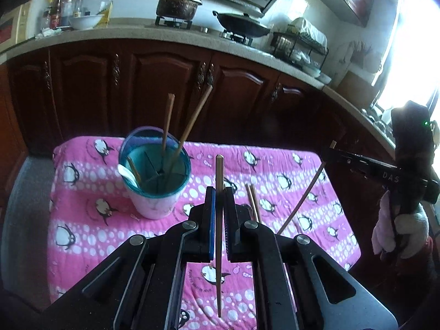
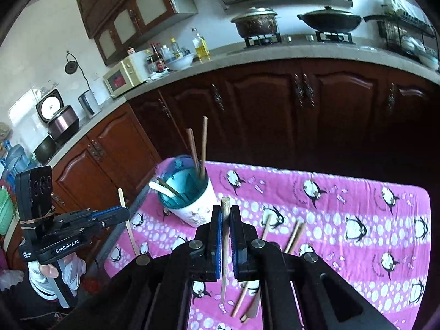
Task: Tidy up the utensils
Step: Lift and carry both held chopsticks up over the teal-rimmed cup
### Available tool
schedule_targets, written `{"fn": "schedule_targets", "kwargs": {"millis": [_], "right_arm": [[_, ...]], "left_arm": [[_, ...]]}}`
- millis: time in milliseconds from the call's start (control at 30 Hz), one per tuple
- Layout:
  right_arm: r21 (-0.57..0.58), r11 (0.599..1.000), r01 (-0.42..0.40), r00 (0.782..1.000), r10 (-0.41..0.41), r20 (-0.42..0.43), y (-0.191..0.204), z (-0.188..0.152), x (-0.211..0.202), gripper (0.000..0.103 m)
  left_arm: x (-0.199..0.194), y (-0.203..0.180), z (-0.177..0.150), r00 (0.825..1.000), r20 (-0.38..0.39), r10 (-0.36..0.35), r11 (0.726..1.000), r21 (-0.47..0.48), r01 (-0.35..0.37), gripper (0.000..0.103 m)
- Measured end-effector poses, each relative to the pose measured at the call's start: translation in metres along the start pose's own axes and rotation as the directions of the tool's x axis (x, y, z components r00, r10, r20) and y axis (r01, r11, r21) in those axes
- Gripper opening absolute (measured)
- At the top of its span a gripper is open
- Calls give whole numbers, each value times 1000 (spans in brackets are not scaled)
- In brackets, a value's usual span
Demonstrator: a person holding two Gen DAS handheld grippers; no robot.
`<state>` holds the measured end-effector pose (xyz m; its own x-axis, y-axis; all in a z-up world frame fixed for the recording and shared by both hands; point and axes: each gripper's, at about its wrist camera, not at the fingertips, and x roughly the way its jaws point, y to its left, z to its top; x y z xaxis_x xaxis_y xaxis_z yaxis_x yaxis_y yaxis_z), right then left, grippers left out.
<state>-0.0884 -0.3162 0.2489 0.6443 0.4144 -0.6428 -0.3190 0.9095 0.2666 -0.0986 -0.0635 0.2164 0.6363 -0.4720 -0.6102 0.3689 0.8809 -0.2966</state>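
A white utensil cup [image 1: 154, 206] [image 2: 196, 209] with a teal divided insert stands on the pink penguin cloth [image 1: 316, 220] [image 2: 357, 206]. Two chopsticks [image 1: 167, 121] [image 2: 204, 143] and a white spoon [image 1: 125, 172] [image 2: 161, 188] stand in it. My left gripper [image 1: 219, 191] [image 2: 123, 211] is shut on a brown chopstick [image 1: 219, 170] [image 2: 129, 231], held above the cloth to the right of the cup. My right gripper [image 2: 225, 210] [image 1: 328, 152] is shut on a pale chopstick [image 2: 225, 247] [image 1: 299, 203], in front of the cup. Several loose chopsticks [image 1: 253, 202] [image 2: 294, 236] lie on the cloth.
Dark wooden cabinets [image 1: 165, 82] [image 2: 275, 110] run behind the table under a stone counter [image 1: 137, 31] with a pot, a wok, bottles and a dish rack. Gloved hands [image 1: 398, 233] [image 2: 68, 272] hold both tools. The table's left edge [image 2: 132, 206] drops to the floor.
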Motion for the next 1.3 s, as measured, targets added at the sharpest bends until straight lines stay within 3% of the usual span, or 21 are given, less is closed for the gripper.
{"fn": "schedule_targets", "kwargs": {"millis": [433, 633, 867, 1067, 1300], "right_arm": [[-32, 998, -52, 996, 54, 68, 26, 41, -6, 5], [-42, 995, -85, 992, 89, 95, 38, 67, 0, 5], [-40, 995, -92, 985, 97, 139, 48, 101, 21, 5], [-34, 996, -77, 984, 81, 156, 53, 118, 56, 5], [-4, 998, -69, 987, 69, 145, 44, 114, 96, 5]], "left_arm": [[-42, 32, 58, 987, 157, 39, 997, -71, -28, 4], [-40, 42, 94, 961, 235, 144, 989, -77, -129, 4], [-6, 58, 128, 918, 297, 261, 965, -82, -248, 4], [36, 76, 142, 905, 291, 311, 951, -98, -295, 4], [74, 87, 135, 902, 255, 348, 938, -83, -338, 4]]}}
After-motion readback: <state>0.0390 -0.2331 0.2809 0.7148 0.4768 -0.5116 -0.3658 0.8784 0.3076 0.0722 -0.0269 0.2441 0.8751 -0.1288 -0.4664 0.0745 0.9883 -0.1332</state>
